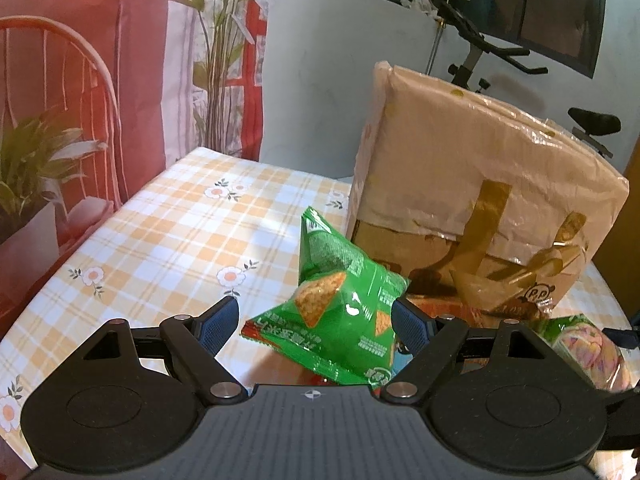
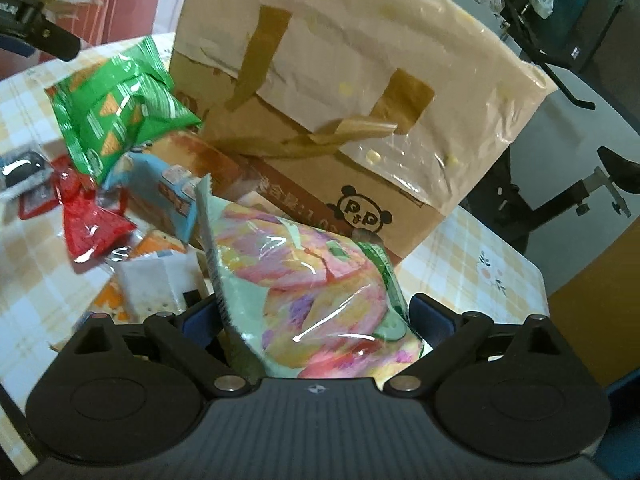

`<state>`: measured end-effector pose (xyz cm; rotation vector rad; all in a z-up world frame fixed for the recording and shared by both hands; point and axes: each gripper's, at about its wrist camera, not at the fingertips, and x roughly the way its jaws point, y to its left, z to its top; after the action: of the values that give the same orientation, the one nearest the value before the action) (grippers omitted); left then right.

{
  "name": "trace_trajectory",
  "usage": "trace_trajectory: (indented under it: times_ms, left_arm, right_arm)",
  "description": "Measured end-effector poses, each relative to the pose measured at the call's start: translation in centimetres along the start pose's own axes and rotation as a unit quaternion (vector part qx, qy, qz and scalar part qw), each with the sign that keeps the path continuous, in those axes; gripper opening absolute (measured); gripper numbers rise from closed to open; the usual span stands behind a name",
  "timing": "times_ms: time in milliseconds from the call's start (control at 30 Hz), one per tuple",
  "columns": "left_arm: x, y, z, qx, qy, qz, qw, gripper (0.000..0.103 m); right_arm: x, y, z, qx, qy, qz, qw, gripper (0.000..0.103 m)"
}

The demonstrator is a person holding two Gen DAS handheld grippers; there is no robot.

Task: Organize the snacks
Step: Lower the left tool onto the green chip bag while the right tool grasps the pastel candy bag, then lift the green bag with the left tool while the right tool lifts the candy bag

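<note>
A tabletop (image 1: 160,220) under a yellow-and-white checked cloth with small flower prints stands against a white wall, with a printed curtain (image 1: 120,80) of red chair and green plants hanging at 10 o'clock in the left wrist view. An exercise bike (image 1: 500,60) sits behind the tabletop at 1 o'clock, below a dark window.

One large cardboard box (image 1: 480,160), wrapped in plastic and crossed by brown tape, stands at the middle of the tabletop and blocks the far side. Loose snack packets crowd its near face.

The left gripper (image 1: 316,324) is spread wide around a green chip bag (image 1: 340,300); its blue right pad touches the bag, while the left pad stands apart from it.

The right gripper (image 2: 316,316) holds a pastel snack bag (image 2: 312,300) between its fingers at 6 o'clock in the right wrist view, the bag just in front of the box.

In that view, one green bag lies at 10 o'clock, with one red packet (image 2: 92,216), one blue packet (image 2: 160,192) and one white packet (image 2: 156,284) near it at 9 o'clock; others beneath are too hidden to count.
</note>
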<state>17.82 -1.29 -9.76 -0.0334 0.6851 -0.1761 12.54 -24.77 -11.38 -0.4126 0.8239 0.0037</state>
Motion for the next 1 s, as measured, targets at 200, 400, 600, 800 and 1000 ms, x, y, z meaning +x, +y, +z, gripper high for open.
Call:
trace_trajectory:
  times_ms: [200, 400, 600, 800, 1000]
  left_arm:
    - [0.3, 0.2, -0.1, -0.005, 0.005, 0.001, 1.0000, 0.085]
    - [0.6, 0.2, 0.0, -0.009, 0.004, 0.001, 1.0000, 0.085]
    - [0.3, -0.1, 0.0, -0.004, -0.001, -0.001, 1.0000, 0.085]
    - [0.1, -0.1, 0.1, -0.005, -0.005, -0.002, 1.0000, 0.085]
    - [0.0, 0.0, 0.1, -0.006, -0.008, -0.004, 0.9999, 0.085]
  right_arm:
    - [-0.3, -1.1, -0.1, 0.032, -0.014, 0.023, 0.999, 0.080]
    - [-1.6, -1.8, 0.8, 0.055, -0.038, 0.049, 0.997, 0.077]
    - [-3.3, -1.7, 1.7, 0.062, -0.063, 0.079, 0.993, 0.077]
    - [-4.5, -1.7, 2.7, 0.071, -0.088, 0.112, 0.987, 0.077]
    - [-5.1, -2.2, 3.2, 0.101, -0.113, 0.151, 0.977, 0.077]
